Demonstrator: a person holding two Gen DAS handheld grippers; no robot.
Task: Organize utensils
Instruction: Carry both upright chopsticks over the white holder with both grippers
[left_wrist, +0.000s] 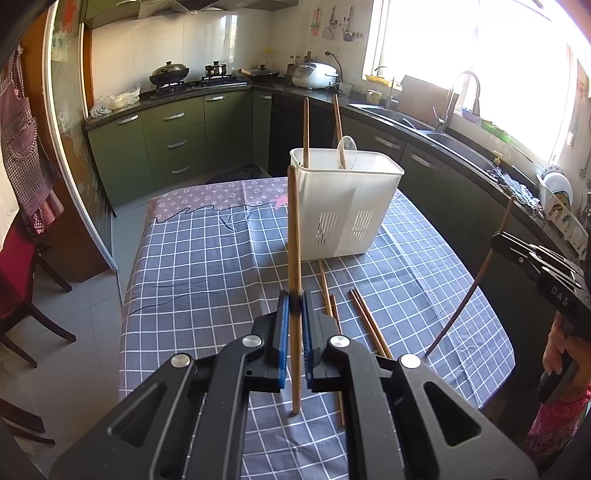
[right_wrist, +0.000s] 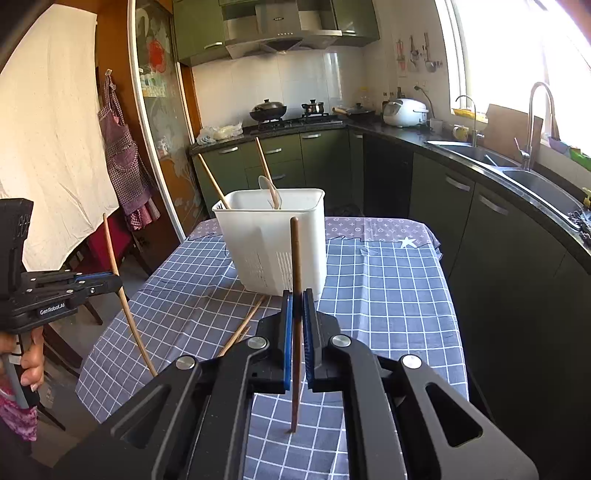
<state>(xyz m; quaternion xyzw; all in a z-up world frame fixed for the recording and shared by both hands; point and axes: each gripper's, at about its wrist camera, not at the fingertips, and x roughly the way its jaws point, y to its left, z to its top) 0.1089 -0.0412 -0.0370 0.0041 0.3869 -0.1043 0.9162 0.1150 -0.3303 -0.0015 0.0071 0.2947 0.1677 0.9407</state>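
A white slotted utensil holder (left_wrist: 347, 201) stands on the checked tablecloth; it also shows in the right wrist view (right_wrist: 273, 240). It holds two chopsticks and a white spoon (left_wrist: 347, 149). My left gripper (left_wrist: 294, 301) is shut on a light wooden chopstick (left_wrist: 293, 229), held upright with its lower end near the cloth. My right gripper (right_wrist: 296, 299) is shut on a darker wooden chopstick (right_wrist: 294, 258), also upright. Several loose chopsticks (left_wrist: 364, 317) lie on the cloth in front of the holder. Each gripper shows in the other's view, the right one (left_wrist: 496, 236) and the left one (right_wrist: 116, 282).
The table (left_wrist: 192, 258) has edges at left and right, with chairs (left_wrist: 22, 295) at its left. Green cabinets, a stove with pans (left_wrist: 170, 72), a rice cooker (left_wrist: 314, 75) and a sink (left_wrist: 406, 118) line the kitchen counter behind and to the right.
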